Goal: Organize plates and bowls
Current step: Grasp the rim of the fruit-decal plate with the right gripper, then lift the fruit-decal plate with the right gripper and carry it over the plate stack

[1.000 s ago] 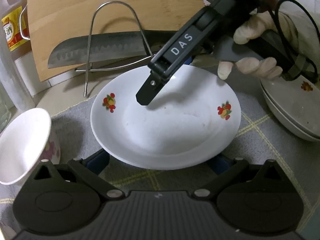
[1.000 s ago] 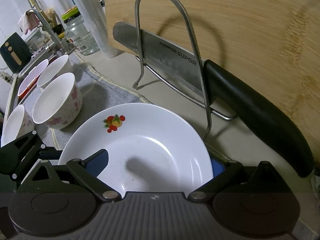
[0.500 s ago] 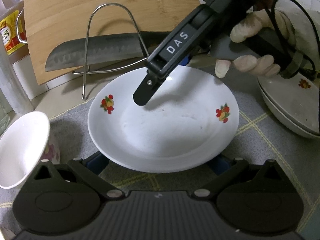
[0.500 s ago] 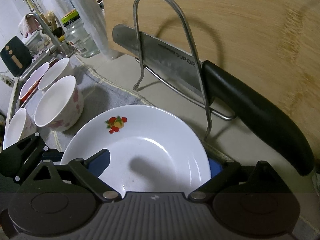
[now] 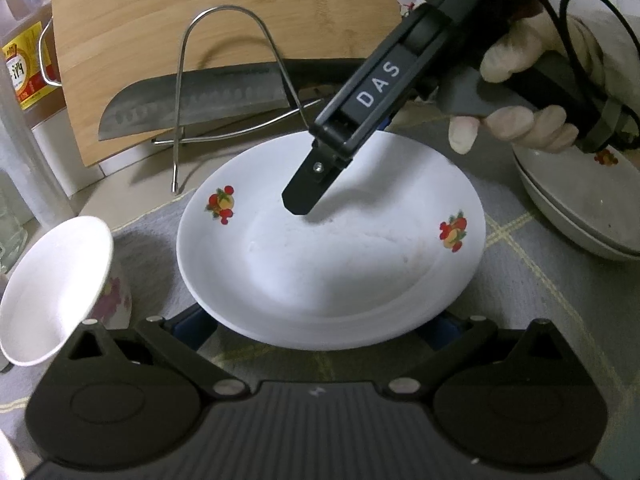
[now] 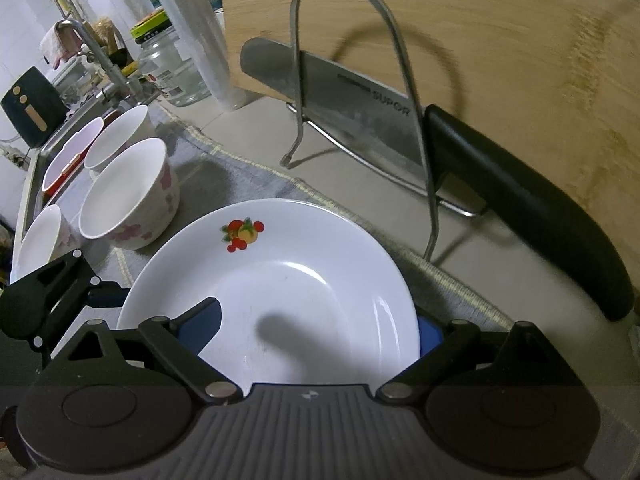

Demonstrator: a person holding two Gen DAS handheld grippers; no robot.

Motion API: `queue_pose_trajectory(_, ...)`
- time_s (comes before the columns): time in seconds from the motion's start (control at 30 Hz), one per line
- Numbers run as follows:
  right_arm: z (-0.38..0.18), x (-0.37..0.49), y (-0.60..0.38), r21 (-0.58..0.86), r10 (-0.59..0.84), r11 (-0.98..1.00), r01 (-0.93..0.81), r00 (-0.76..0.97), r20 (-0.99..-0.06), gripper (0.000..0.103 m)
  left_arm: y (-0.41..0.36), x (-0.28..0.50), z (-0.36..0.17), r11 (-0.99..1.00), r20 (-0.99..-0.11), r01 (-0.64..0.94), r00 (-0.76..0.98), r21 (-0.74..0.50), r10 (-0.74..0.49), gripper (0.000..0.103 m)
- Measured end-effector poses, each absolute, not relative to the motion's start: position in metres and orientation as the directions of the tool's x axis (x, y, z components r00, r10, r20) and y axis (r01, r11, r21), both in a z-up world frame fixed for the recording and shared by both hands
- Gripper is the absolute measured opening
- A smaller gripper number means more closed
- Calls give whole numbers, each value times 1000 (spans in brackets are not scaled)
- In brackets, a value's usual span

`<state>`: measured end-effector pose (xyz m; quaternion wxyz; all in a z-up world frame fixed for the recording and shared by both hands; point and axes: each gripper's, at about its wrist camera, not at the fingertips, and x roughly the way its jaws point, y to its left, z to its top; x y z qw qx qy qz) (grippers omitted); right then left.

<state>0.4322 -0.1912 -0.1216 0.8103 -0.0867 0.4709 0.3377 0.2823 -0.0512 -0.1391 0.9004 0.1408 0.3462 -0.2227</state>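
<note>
Left wrist view: the plate (image 5: 332,248) sits on the grey cloth (image 5: 540,280), its near rim between the left gripper's (image 5: 324,326) spread fingers, which are wide apart and clamp nothing. The right gripper (image 6: 318,326) has one blue pad (image 6: 200,320) over the plate and one (image 6: 430,334) outside its rim, also parted; contact is unclear. A bowl (image 5: 56,288) stands left, stacked plates (image 5: 580,208) right, a knife (image 6: 400,128) behind in a wire rack (image 6: 400,60).

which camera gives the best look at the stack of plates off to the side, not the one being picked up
The left wrist view. It shows the stack of plates at its right edge, behind the gloved hand, with two nested rims and a fruit print visible, though cropped. The right wrist view shows none of it, only the plate with the fruit print and the bowls.
</note>
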Motion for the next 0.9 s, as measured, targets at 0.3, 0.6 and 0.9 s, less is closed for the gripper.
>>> queue_pose_trajectory(0.3,-114,410,-187,172,471,751,-638,335,-816,98,-45,266,-133,862,-685,497,663,104,-300,103)
queue_pose_trajectory(0.6,-99,383,-189,167,481,755,-634,362,-799,98,-42,248,-122,855,-684,507,662,109,-306,103)
queue_pose_trajectory(0.9,-88,353,-210,169,476,787,-593,412,-777,98,-51,231,-105,818,-671,560,659,134,-341,103)
